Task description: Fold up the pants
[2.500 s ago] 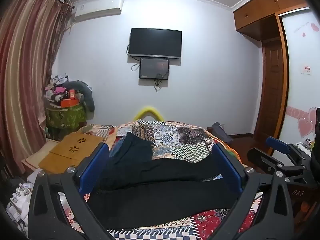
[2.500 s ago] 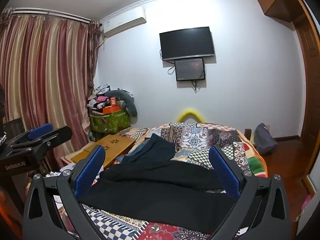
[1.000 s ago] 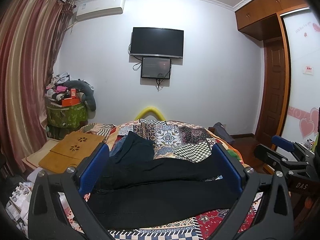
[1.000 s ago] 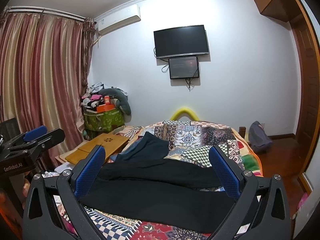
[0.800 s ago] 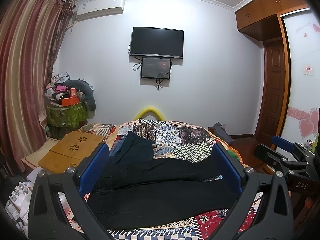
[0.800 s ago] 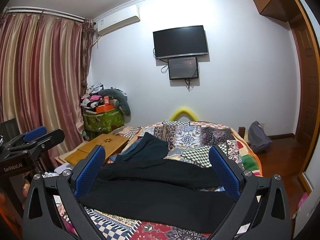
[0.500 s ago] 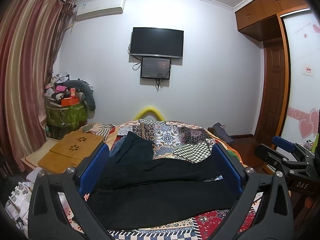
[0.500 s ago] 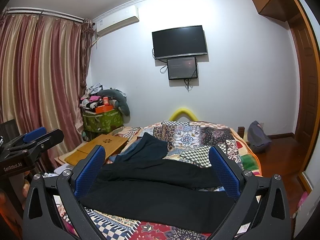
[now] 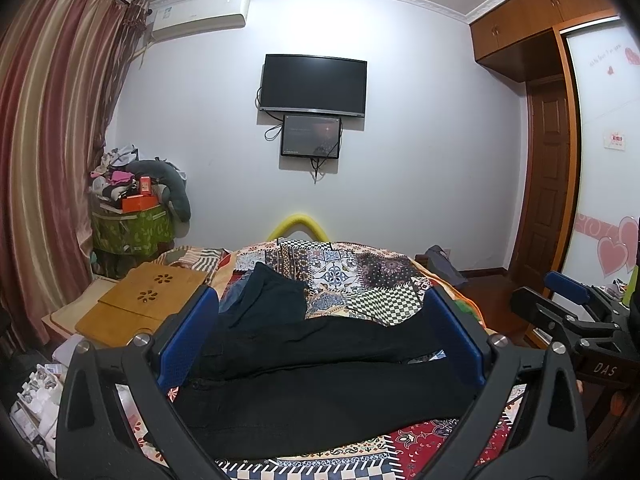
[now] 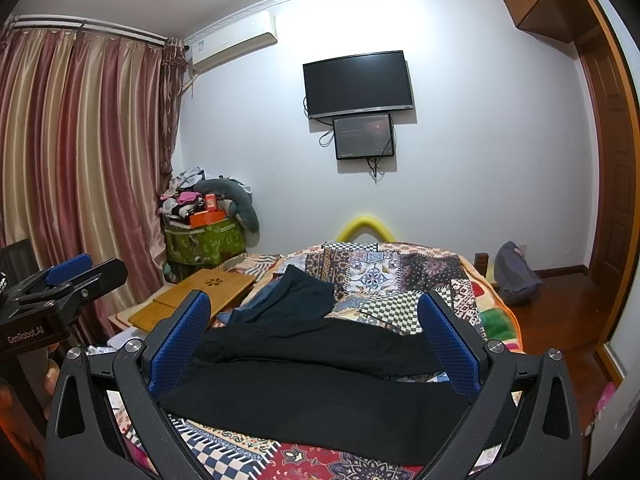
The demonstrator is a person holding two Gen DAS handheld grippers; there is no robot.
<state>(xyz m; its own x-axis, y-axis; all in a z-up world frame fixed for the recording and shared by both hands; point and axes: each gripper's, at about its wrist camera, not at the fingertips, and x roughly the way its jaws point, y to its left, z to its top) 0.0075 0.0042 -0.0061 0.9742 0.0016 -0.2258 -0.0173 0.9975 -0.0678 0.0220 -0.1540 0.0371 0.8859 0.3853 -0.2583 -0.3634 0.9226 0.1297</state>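
Black pants (image 9: 320, 392) lie spread flat across the near end of the bed, both legs running left to right; they also show in the right wrist view (image 10: 316, 380). My left gripper (image 9: 320, 320) is open and empty, held above and in front of the pants. My right gripper (image 10: 314, 318) is open and empty, also above the pants. Each gripper shows at the edge of the other's view: the right one (image 9: 568, 304) and the left one (image 10: 68, 276).
A patchwork bedspread (image 9: 360, 276) covers the bed. A dark blue garment (image 9: 268, 300) lies beyond the pants. A wooden lap table (image 9: 144, 300) sits at the bed's left side. A green box piled with clutter (image 9: 132, 228) stands by the curtain. A wardrobe and door are right.
Both grippers have drifted slightly; the views shifted a little. The pants have not moved and both grippers stay open.
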